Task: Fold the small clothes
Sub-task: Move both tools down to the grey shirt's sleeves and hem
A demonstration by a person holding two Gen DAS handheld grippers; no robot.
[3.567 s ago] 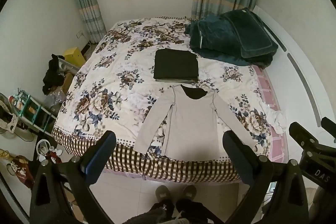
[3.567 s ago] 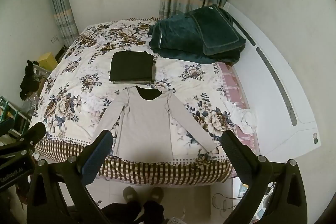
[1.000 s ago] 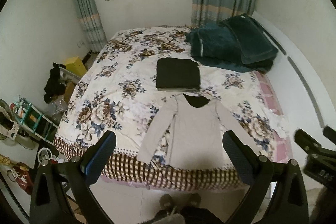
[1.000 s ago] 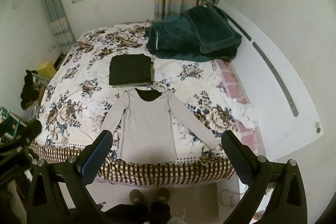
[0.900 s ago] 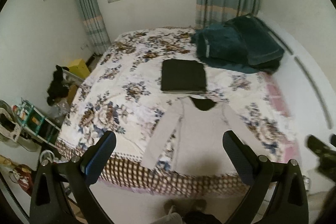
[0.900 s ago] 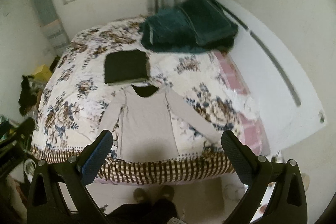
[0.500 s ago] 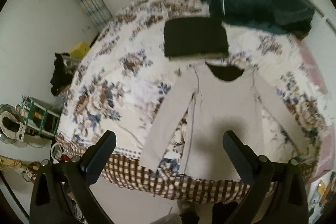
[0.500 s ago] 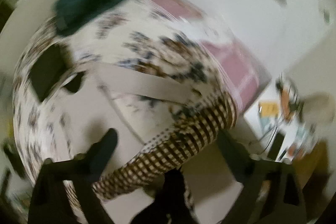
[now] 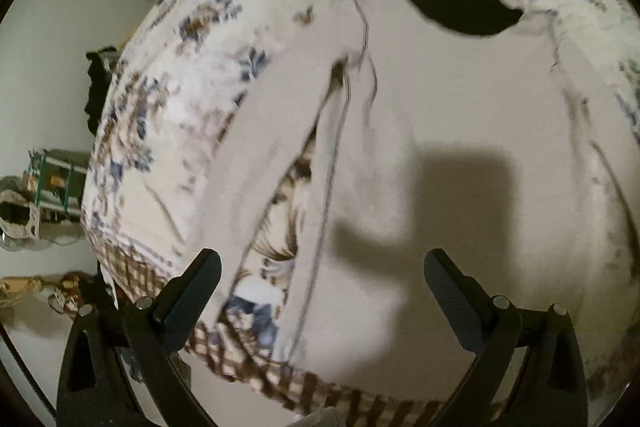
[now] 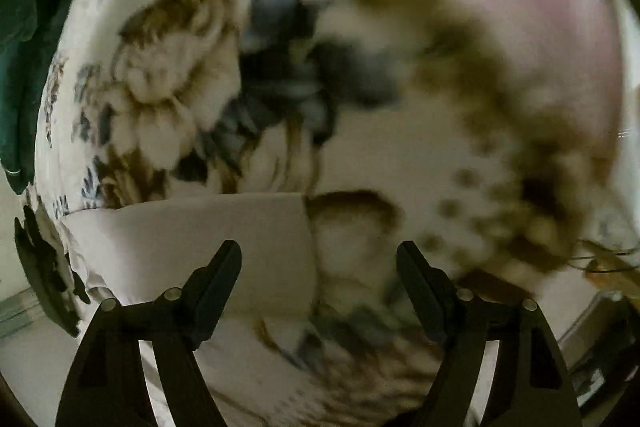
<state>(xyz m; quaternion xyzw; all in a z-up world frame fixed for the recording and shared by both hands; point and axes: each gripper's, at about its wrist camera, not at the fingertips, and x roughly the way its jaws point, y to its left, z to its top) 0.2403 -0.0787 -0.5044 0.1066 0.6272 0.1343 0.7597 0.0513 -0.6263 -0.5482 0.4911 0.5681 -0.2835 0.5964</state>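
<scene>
Left hand-held gripper point(image 9: 322, 285) spread wide, empty, above shirt point(image 9: 440, 115) on bed point(image 9: 192, 75). Right hand-held gripper point(image 10: 319, 267) released, straddling sleeve point(image 10: 192, 247) end near right.

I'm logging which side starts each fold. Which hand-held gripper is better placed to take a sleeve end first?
Right, probably. The right hand-held gripper is open with the sleeve cuff just ahead of its fingers. The left hand-held gripper, also open, faces the beige shirt body near its hem.
</scene>
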